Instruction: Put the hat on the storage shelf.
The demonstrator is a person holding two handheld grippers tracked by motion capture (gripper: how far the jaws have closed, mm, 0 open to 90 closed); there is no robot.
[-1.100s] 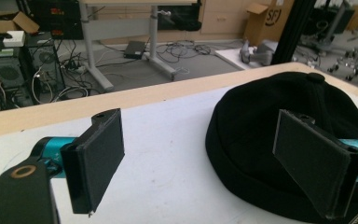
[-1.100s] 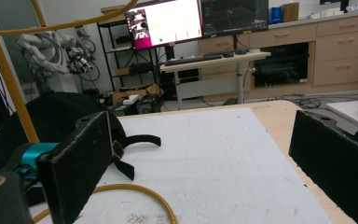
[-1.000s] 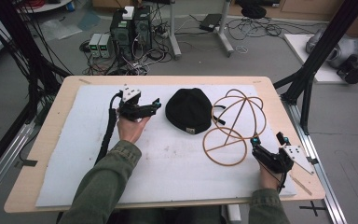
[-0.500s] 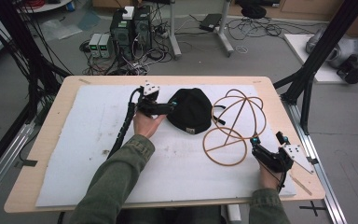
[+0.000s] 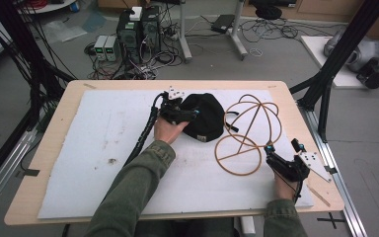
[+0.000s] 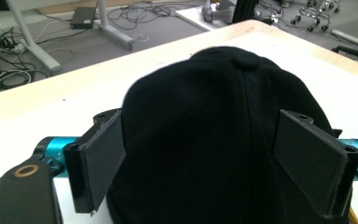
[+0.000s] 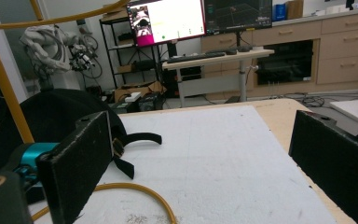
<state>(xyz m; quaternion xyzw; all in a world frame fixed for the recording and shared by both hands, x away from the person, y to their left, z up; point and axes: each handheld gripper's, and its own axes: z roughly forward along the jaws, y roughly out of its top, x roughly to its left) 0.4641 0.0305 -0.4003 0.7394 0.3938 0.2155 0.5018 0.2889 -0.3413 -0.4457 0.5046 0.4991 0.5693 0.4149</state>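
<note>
A black cap [image 5: 207, 118] lies at the middle back of the white mat [image 5: 103, 143]. My left gripper [image 5: 191, 114] is at the cap's left side. In the left gripper view it [image 6: 205, 161] is open, and the cap [image 6: 214, 116] bulges between the two pads [image 6: 100, 163], which stand at its sides. A tan wire frame of hoops [image 5: 250, 129] sits just right of the cap. My right gripper [image 5: 281, 147] rests open near the mat's right edge, beside the frame's lowest hoop. In the right gripper view nothing is between its open jaws [image 7: 209, 163], and the cap [image 7: 46, 121] and a hoop [image 7: 135, 191] lie ahead at the left.
The wooden table [image 5: 54, 123] borders the mat on all sides. Black frame posts [image 5: 335, 64] stand at the right and left corners. A thick black cable [image 5: 143, 133] trails from the left gripper along the forearm. Computers and wires cover the floor behind.
The left hand has carried its gripper rightward from the mat's middle left until its open jaws straddle the cap. The right gripper has stayed put.
</note>
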